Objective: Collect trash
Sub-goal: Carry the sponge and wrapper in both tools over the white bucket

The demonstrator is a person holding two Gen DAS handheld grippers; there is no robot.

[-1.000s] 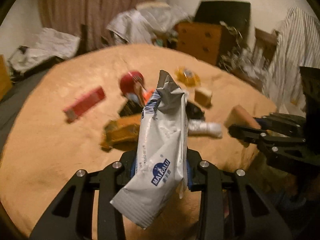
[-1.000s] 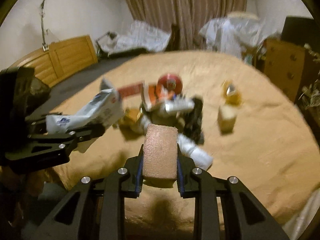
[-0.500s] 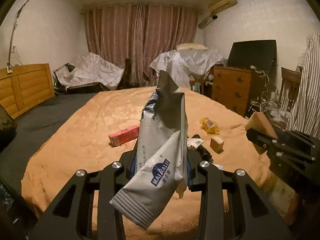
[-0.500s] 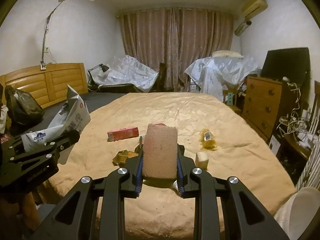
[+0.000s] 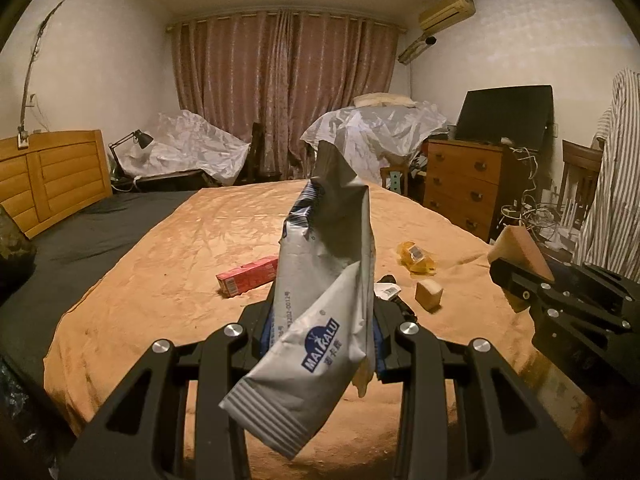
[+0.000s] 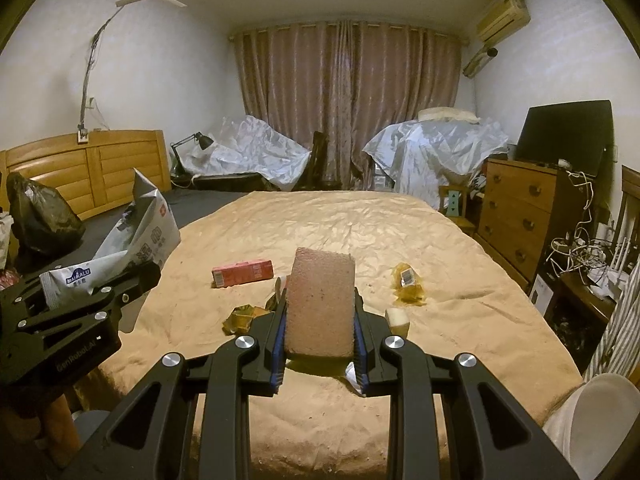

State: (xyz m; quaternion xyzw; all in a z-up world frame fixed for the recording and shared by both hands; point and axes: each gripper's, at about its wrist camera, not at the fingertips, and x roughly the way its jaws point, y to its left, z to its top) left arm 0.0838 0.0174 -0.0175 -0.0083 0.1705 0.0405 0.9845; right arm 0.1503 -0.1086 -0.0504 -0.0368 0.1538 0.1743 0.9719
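Note:
My left gripper is shut on a grey-white snack bag and holds it upright above the near edge of the bed; the bag also shows in the right wrist view. My right gripper is shut on a pinkish-brown sponge block, which also shows in the left wrist view. On the tan bedspread lie a red carton, a yellow wrapper, a small beige cube and crumpled gold wrappers.
A black rubbish bag sits at the left by the wooden headboard. A wooden dresser with a monitor stands at the right. Tangled cables lie beside it. Covered furniture stands by the curtains.
Both grippers have risen and tilted up from looking down at the trash pile to looking level across the bed. Each still holds its item.

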